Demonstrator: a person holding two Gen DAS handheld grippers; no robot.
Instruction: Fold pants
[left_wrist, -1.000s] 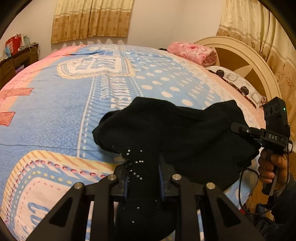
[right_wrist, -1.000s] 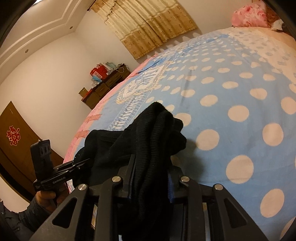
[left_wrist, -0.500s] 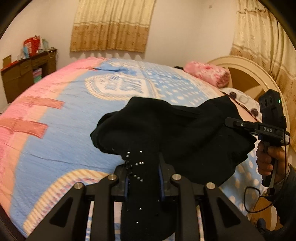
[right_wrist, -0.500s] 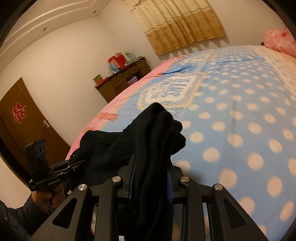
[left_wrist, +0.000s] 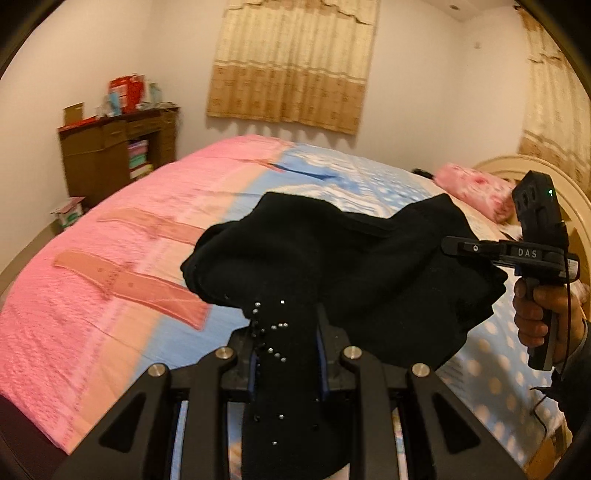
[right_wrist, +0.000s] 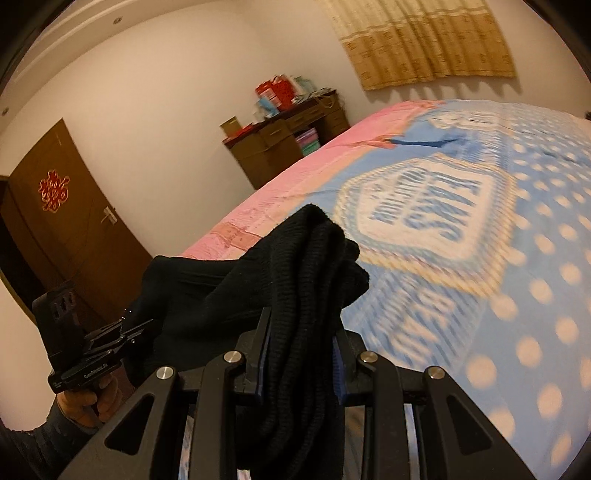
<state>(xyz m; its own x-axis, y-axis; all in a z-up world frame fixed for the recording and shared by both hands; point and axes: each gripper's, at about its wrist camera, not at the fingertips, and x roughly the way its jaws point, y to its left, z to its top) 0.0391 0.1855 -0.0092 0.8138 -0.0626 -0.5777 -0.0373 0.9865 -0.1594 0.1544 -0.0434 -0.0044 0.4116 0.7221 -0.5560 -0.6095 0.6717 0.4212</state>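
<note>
The black pants (left_wrist: 332, 266) hang in the air between my two grippers, above the bed. My left gripper (left_wrist: 286, 354) is shut on one end, a part with small silver studs. My right gripper (right_wrist: 301, 354) is shut on a bunched ribbed end of the pants (right_wrist: 306, 266). The right gripper also shows at the right of the left wrist view (left_wrist: 454, 246), clamped on the cloth. The left gripper shows at the lower left of the right wrist view (right_wrist: 142, 326). The cloth sags between them.
The bed (left_wrist: 110, 280) has a pink, blue and dotted cover below the pants. A pink pillow (left_wrist: 476, 188) and a cream headboard (left_wrist: 576, 206) lie at the right. A brown cabinet (left_wrist: 107, 155) stands by the far wall, and a brown door (right_wrist: 74, 236) is at the left.
Both grippers have risen and tilted up with the pants in them; the views now show more of the walls and curtains. The pants have lifted higher off the bed.
</note>
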